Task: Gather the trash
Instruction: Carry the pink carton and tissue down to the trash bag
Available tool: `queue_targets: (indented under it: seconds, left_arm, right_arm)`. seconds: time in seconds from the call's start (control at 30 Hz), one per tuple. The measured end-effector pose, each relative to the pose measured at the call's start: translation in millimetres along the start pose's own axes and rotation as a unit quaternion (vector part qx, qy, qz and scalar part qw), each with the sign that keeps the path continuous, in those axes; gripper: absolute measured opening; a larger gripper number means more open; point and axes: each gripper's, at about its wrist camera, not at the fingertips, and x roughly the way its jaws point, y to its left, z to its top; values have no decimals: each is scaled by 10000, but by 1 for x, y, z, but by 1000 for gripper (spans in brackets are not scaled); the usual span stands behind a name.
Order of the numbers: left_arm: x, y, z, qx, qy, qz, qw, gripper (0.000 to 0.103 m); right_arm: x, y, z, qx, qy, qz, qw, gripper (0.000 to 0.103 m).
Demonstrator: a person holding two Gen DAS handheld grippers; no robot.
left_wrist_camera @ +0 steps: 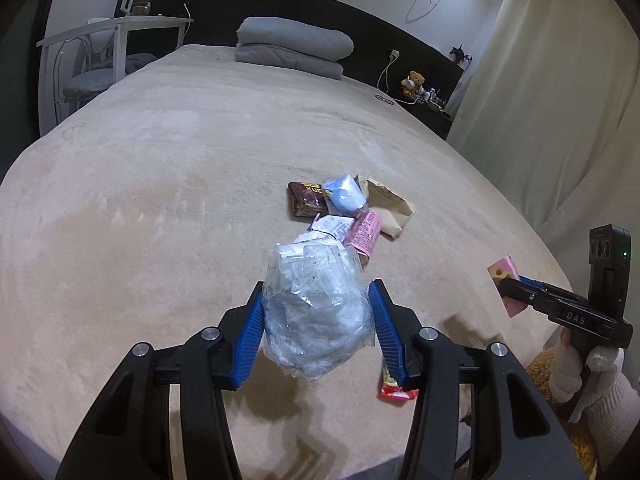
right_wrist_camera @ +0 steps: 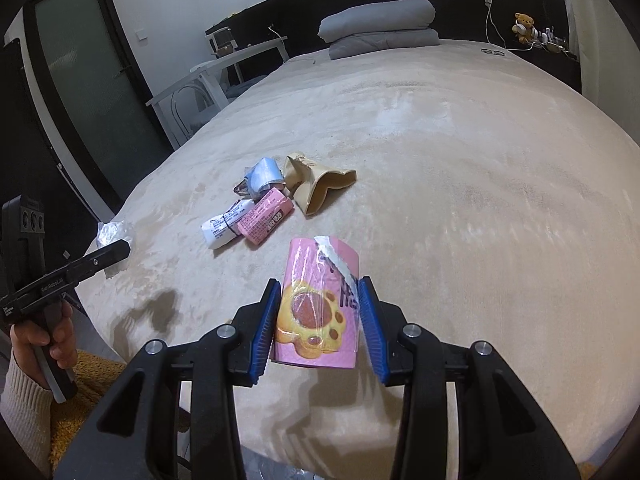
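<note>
The left gripper point(left_wrist_camera: 316, 316) is clamped on a crumpled clear plastic bag point(left_wrist_camera: 316, 312), held above the beige bed point(left_wrist_camera: 180, 168). The right gripper point(right_wrist_camera: 318, 316) squeezes a pink snack packet point(right_wrist_camera: 316, 304) with a paw print — also lifted off the cover. More trash lies together mid-bed: a brown wrapper point(left_wrist_camera: 306, 200), a blue packet point(left_wrist_camera: 344, 194), a tan paper bag point(left_wrist_camera: 388, 204), a white packet point(right_wrist_camera: 224, 229) and a pink packet point(right_wrist_camera: 266, 216). A red wrapper point(left_wrist_camera: 394, 390) lies just under the left gripper's right finger.

Ahead of the left claw point(left_wrist_camera: 316, 320) a litter pile point(left_wrist_camera: 348, 208) blocks the bed point(left_wrist_camera: 160, 160); leftward lies bare cover.
</note>
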Motion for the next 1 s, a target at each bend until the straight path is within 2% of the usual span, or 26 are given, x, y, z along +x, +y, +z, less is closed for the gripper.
queue_targets:
  seconds: [0.53, 1.0]
  left_arm:
    - [-40, -32, -68, -79, -83, -360, 9993, 50]
    - [-45, -60, -117, -53, 233, -572, 9981, 50]
  right_arm:
    - [-47, 21, -70, 50, -38, 156, 9999, 41]
    - [-68, 30, -111, 108, 50, 336, 9994, 41]
